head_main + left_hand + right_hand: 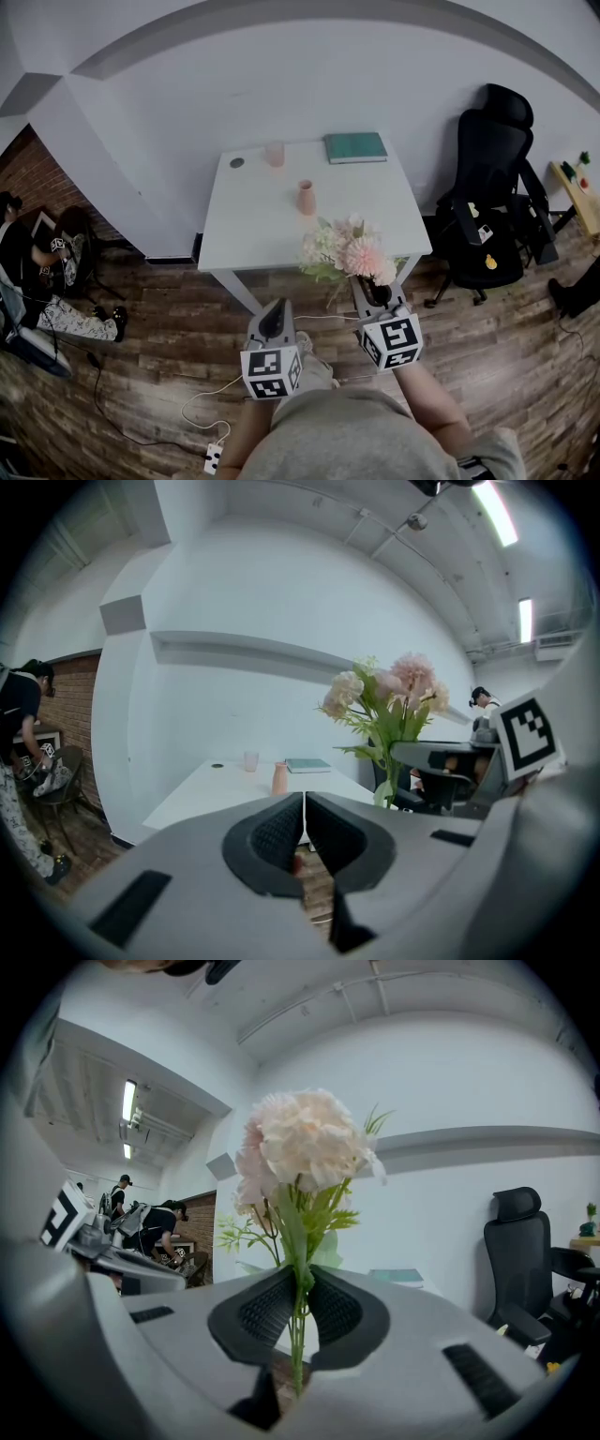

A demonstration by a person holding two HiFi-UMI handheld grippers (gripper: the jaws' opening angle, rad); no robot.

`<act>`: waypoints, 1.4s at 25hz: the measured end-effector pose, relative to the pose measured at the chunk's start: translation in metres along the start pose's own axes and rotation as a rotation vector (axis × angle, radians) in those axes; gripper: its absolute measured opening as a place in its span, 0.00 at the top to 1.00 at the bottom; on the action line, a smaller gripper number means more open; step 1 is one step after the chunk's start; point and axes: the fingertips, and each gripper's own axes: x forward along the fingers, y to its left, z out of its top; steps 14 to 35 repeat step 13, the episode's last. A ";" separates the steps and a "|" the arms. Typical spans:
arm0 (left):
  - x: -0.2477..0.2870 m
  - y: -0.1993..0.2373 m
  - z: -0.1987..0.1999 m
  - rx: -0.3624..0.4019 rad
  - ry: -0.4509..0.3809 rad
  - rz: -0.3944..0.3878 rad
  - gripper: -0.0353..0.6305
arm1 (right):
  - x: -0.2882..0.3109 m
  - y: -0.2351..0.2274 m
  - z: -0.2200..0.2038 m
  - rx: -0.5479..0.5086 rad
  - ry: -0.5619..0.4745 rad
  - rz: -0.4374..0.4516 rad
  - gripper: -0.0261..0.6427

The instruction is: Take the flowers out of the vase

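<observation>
A bunch of pale pink flowers (349, 251) with green leaves stands upright in my right gripper (368, 281), which is shut on the green stems; the blooms (305, 1143) rise just above its jaws, in front of the table's near edge. In the left gripper view the bunch (386, 700) shows to the right. A small pink vase (307, 198) stands alone at the middle of the white table (253, 234), also seen as the vase (279, 778) ahead of my left gripper (304, 803). That left gripper (273, 319) is shut with nothing in it, held over the floor before the table.
A pink cup (274, 154), a teal book (355, 147) and a small dark disc (236, 163) lie at the table's far side. A black office chair (492, 206) stands to the right. People (37, 253) sit at the far left by a brick wall. Cables (202, 412) trail on the wooden floor.
</observation>
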 end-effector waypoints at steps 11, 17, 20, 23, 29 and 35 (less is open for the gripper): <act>-0.004 0.007 -0.005 -0.005 0.007 -0.004 0.93 | 0.000 0.007 0.000 0.008 0.001 -0.005 0.90; -0.005 0.007 -0.005 -0.008 0.008 -0.003 0.93 | 0.000 0.007 -0.001 0.010 0.001 -0.007 0.90; -0.005 0.007 -0.005 -0.008 0.008 -0.003 0.93 | 0.000 0.007 -0.001 0.010 0.001 -0.007 0.90; -0.005 0.007 -0.005 -0.008 0.008 -0.003 0.93 | 0.000 0.007 -0.001 0.010 0.001 -0.007 0.90; -0.005 0.007 -0.005 -0.008 0.008 -0.003 0.93 | 0.000 0.007 -0.001 0.010 0.001 -0.007 0.90; -0.005 0.007 -0.005 -0.008 0.008 -0.003 0.93 | 0.000 0.007 -0.001 0.010 0.001 -0.007 0.90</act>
